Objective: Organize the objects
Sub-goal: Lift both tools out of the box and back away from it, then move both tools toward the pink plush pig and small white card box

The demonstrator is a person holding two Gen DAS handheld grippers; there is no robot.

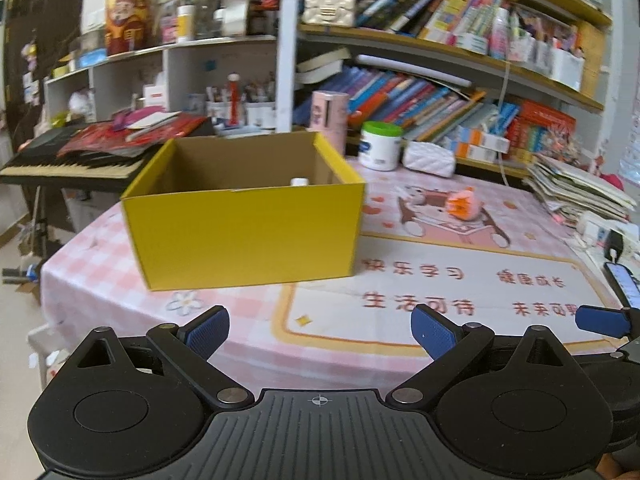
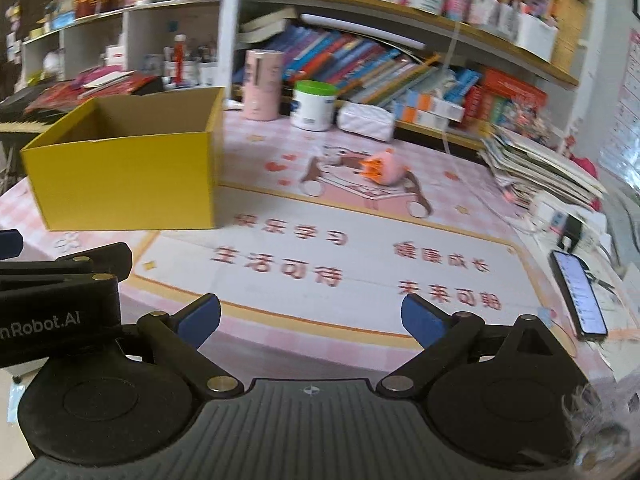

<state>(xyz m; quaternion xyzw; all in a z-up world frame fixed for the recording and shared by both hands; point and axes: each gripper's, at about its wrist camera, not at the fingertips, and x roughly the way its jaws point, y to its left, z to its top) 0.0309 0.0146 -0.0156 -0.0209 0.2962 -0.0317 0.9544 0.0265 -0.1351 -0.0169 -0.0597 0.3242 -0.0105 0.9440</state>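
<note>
- Crammed bookshelves [image 1: 460, 40] back a desk [image 2: 360, 240] under a pink checked cloth, where the sorting looks only partly done
- Pink and orange toy [image 2: 382, 168] lies on its side out on the cartoon print, well apart from everything and in neither tool; it seems the next thing to go in
- Yellow box [image 1: 244, 216] stands open-topped on the desk's left part, with a white cap [image 1: 299, 181] just showing above its front wall, so something is in already
- Right tool [image 2: 312, 316] hangs low over the near edge with its blue pads spread wide and nothing between them; left tool [image 1: 320, 330] is the same, spread and empty, facing the box
- Risk as I see it: the toy looks rounded and soft, so a pinch off its middle could squirt it away or roll it toward the stacked papers [image 2: 540, 168]
- A phone [image 2: 578, 292] sits near the right edge and could be knocked off by a wide swing
- The tools sit close side by side and may clash on a reach
- The light box could slide if bumped
</note>
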